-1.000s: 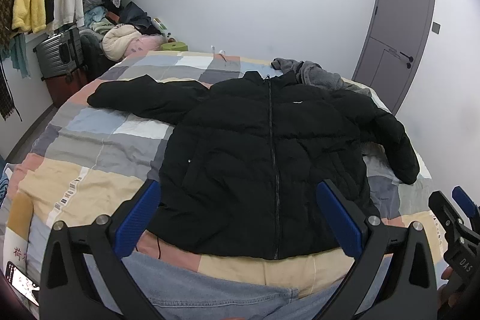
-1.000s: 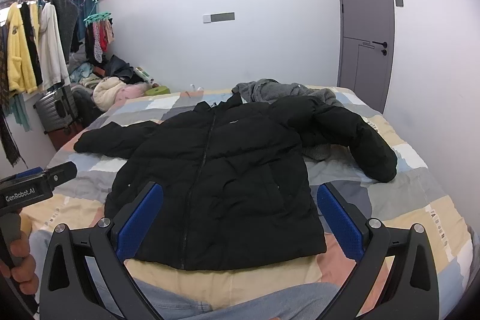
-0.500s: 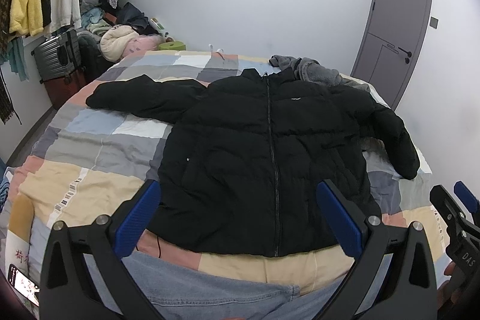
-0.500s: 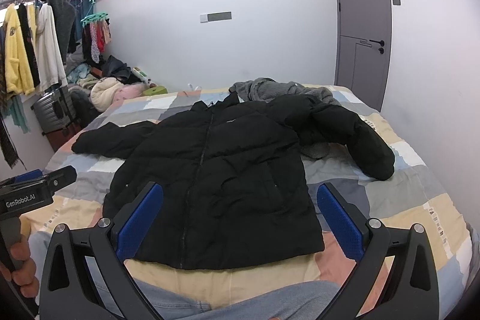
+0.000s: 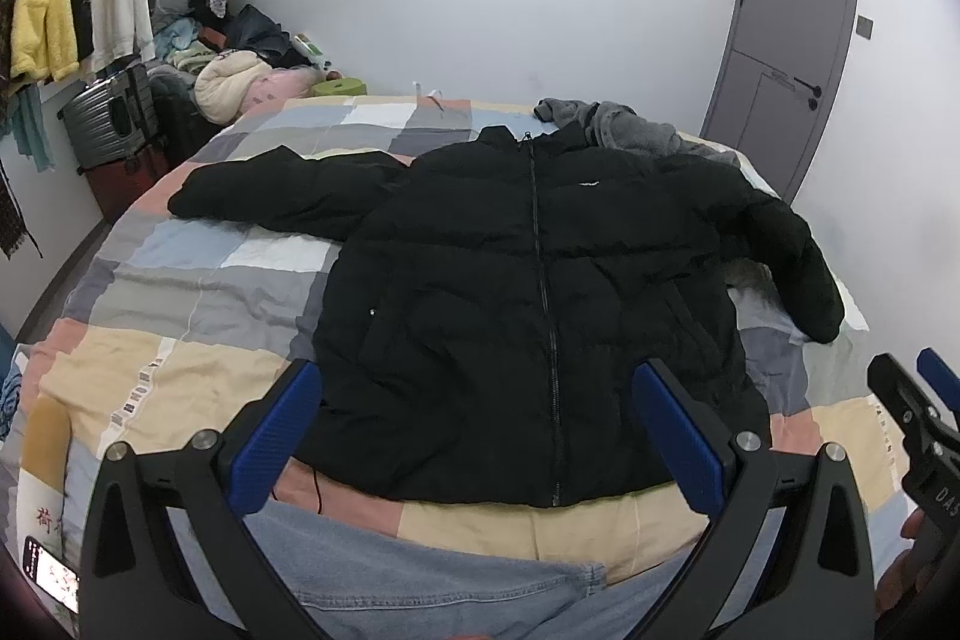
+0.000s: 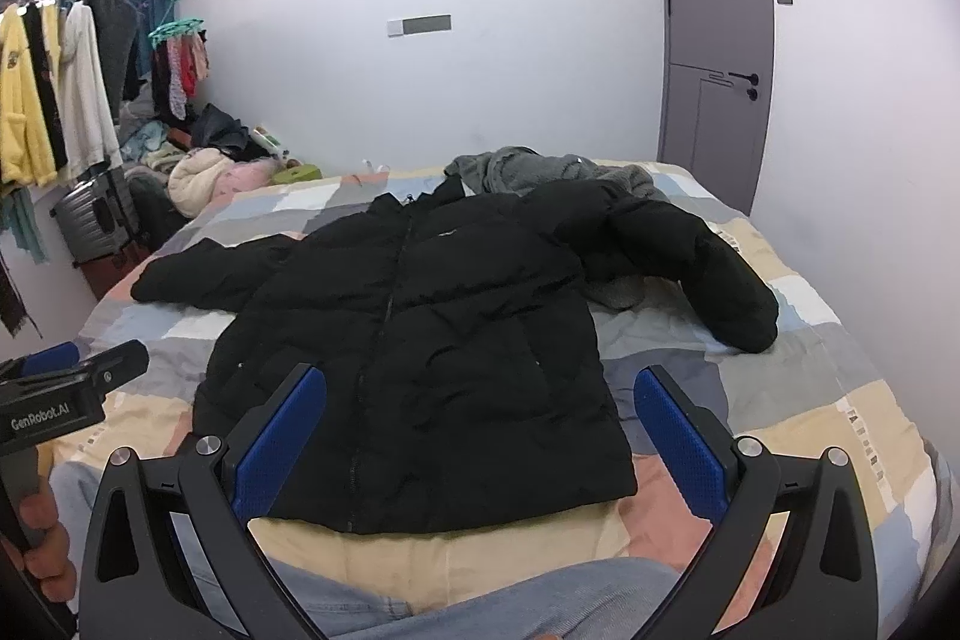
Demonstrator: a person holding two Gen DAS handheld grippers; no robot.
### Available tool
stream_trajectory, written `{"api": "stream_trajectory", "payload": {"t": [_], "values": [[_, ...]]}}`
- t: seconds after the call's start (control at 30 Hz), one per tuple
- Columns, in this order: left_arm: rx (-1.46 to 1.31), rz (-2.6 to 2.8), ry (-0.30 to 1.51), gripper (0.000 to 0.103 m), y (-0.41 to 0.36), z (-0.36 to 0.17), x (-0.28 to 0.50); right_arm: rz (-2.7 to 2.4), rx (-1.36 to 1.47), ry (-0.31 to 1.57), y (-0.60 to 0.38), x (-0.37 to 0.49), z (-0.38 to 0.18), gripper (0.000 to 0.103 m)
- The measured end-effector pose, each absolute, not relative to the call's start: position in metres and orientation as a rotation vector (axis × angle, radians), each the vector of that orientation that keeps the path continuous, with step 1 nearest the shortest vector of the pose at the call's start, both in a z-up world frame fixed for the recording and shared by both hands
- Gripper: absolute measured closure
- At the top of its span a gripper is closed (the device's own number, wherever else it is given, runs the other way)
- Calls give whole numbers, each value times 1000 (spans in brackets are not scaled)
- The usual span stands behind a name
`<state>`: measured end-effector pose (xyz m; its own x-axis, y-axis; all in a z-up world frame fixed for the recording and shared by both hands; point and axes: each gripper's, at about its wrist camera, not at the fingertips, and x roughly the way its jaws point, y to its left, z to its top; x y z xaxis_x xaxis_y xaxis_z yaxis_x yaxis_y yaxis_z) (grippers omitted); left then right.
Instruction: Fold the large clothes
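- Black puffer jacket (image 5: 528, 292) lies spread face-up and zipped on the patchwork bedspread (image 5: 180, 316), hem toward the person, both sleeves out to the sides.
- Nothing looks folded yet; sleeves and body are all left to do.
- Left gripper (image 5: 474, 436) and right gripper (image 6: 480, 436) hover near the hem, jaws wide apart, empty.
- Grey garment (image 6: 540, 172) sits crumpled by the collar.

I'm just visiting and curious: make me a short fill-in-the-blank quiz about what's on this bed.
1. The jacket on the bed is colored ____.
2. Its front zipper is ____.
3. Both tools, left and right, are ____ and hold nothing.
4. The door is ____.

Missing: black; closed; open; closed
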<state>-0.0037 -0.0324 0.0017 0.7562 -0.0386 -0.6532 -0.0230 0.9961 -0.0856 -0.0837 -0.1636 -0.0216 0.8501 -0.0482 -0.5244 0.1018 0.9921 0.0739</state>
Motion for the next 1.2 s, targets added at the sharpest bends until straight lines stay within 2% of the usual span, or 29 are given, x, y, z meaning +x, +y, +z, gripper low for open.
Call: {"api": "stream_trajectory", "payload": {"t": [1.2], "values": [[-78, -39, 765, 0, -30, -16, 12, -101, 110, 611, -176, -61, -36, 0]]}}
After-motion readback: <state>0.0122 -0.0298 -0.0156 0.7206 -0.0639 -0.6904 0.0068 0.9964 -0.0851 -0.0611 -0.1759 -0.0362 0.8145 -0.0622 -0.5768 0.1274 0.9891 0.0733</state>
